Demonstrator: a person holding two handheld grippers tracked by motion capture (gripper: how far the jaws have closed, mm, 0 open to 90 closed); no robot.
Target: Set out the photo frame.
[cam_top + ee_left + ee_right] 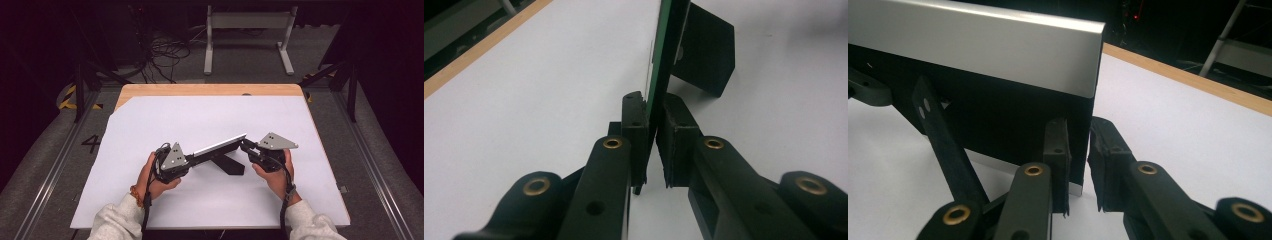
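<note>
A thin flat panel (pixel 220 146) with a silver strip along its top and a black prop leg (pixel 231 164) behind stands on edge at the middle of the white table top (pixel 200 115). My left gripper (pixel 192 161) is shut on its left end. In the left gripper view the pads (pixel 636 130) pinch the panel's green-edged end (pixel 666 45), with the leg (pixel 706 55) beyond. My right gripper (pixel 245 145) is shut on the right end. The right gripper view has the panel's black back (pixel 998 115) and leg (pixel 943 140), with its corner between my right gripper's (pixel 1079 160) pads.
The table's wooden rim (pixel 210 90) runs along the far side. Behind it on the floor stand a white-legged frame (pixel 247 20) and a tangle of cables (pixel 165 55). Dark stands flank the table on both sides. White sheet lies bare around the panel.
</note>
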